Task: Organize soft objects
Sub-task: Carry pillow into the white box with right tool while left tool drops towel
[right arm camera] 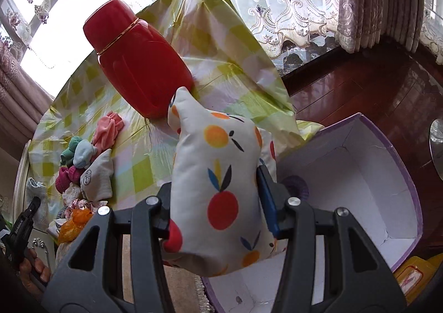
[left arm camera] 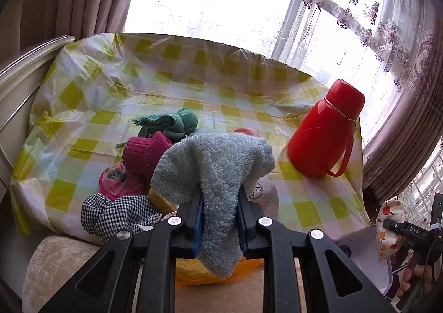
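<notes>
While left gripper (left arm camera: 220,213) fingers pinch blue towel (left arm camera: 218,169) (draped), right gripper (right arm camera: 218,196) fingers clamp fruit-print pillow (right arm camera: 218,174).

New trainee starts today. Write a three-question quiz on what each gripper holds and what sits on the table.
1. True or false: the left gripper is shut on a light blue towel.
2. What does the right gripper hold? A) red thermos B) fruit-print pillow C) pink cloth
3. Fill in: the red thermos stands on the ____ tablecloth.

Key:
1. True.
2. B, the fruit-print pillow, above the open white box.
3. Checked.
</notes>
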A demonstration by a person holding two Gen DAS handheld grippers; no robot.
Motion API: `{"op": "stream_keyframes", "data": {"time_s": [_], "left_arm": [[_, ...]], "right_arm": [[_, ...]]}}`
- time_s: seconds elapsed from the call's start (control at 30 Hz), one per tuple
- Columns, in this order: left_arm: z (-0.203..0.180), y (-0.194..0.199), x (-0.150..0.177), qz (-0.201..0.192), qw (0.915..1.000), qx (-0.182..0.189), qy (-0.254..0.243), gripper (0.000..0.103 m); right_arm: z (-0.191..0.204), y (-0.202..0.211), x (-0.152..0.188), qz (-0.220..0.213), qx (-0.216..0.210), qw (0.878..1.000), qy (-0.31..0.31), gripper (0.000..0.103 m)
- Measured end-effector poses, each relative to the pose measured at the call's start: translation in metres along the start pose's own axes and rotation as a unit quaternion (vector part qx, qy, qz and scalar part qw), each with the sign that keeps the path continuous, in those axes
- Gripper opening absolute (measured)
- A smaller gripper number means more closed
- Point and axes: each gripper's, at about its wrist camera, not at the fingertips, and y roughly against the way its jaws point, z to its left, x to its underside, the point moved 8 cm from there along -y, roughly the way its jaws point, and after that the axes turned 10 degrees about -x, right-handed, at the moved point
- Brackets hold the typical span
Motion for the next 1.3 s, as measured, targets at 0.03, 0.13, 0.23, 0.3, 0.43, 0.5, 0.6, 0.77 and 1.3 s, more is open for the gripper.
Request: {"op": "stream_keyframes", "data": {"time_s": [0.03,0.13,0.23,0.3,0.43,0.5,0.6,0.77,1.3], "left_arm": [[-0.011,0.001,0.003,0.003,0.9999,0.01,-0.007,0.021],[-0.048,0.005,0.011,0.014,0.9984,0.045,-0.03,0.021],[-0.084,0.009,0.02,0.028,0.9948,0.085,-0.049,0.021],[-0.109,0.011,0.027,0.037,0.9914,0.106,-0.066,0.021],[-0.159,0.014,0.045,0.061,0.9809,0.153,-0.103,0.021],[-0.183,0.015,0.056,0.075,0.9749,0.171,-0.121,0.021],[-0.21,0.014,0.069,0.091,0.967,0.189,-0.145,0.021],[-0.241,0.016,0.082,0.104,0.9567,0.211,-0.17,0.021],[-0.27,0.005,0.095,0.123,0.9471,0.215,-0.205,0.041]], "right_arm": [[-0.008,0.003,0.0,-0.004,0.01,1.0,-0.002,0.052],[-0.032,0.012,-0.001,-0.017,0.049,0.999,-0.001,0.052],[-0.051,0.018,-0.003,-0.024,0.07,0.997,-0.007,0.052],[-0.061,0.022,-0.005,-0.028,0.082,0.996,-0.011,0.052],[-0.077,0.029,-0.012,-0.04,0.111,0.993,-0.009,0.053],[-0.082,0.033,-0.015,-0.045,0.124,0.991,-0.008,0.054],[-0.088,0.039,-0.021,-0.056,0.136,0.989,-0.004,0.054],[-0.095,0.044,-0.029,-0.065,0.14,0.988,-0.007,0.054],[-0.097,0.042,-0.019,-0.052,0.124,0.991,-0.009,0.064]]}}
